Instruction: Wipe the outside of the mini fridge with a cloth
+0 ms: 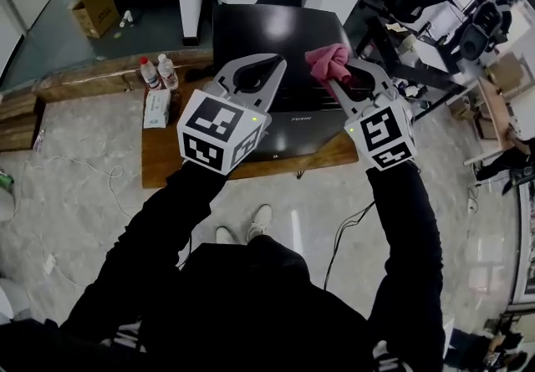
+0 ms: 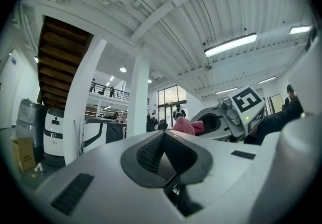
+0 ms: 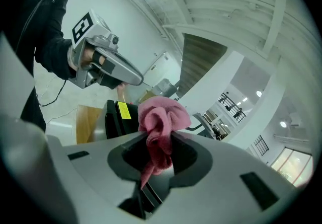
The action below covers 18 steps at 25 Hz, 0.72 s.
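I'm at the start, by my reading: my right gripper [image 3: 160, 140] pinches the one pink cloth [image 1: 328, 59] above the single black mini fridge [image 1: 276, 36], seemingly clear of it. My left gripper [image 2: 163, 135] has its jaws together on nothing. Next I must lower the cloth flat onto the top panel. Two bottles [image 1: 159, 71] stand beside the fridge

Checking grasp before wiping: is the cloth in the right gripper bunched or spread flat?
Bunched. The pink cloth is a crumpled wad pinched in the jaws of the right gripper, one end trailing back between them.
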Tool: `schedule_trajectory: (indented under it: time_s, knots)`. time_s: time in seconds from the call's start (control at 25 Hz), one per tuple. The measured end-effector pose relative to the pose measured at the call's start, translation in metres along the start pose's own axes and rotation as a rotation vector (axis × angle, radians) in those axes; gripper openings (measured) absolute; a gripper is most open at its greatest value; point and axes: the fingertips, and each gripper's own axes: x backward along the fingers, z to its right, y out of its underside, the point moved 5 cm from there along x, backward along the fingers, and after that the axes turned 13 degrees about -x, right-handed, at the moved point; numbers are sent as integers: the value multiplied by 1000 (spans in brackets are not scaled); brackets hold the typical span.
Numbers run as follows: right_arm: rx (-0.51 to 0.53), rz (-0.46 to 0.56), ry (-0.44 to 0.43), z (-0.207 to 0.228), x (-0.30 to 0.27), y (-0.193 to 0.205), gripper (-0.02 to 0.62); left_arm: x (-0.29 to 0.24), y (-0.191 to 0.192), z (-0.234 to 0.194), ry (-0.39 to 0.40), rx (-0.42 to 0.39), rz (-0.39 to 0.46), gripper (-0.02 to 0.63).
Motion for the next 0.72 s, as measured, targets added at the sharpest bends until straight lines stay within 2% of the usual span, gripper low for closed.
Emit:
schedule_trajectory:
  time_s: [0.16,0.4,0.52,0.72]
  knots:
    - [38,56,-23,-31,-3,-16,94,30,8,-12,-60,10,25,6]
    - [64,113,-67,-69,7,-25,95,76,16,-5,-135,0,-8,6]
    - [63,138,-94,-89,14,-26,97,100,17,6,-164,-16,6,6]
    - [74,177,-150,-121,29,-13,98,127,27,41,-194,9,14,6]
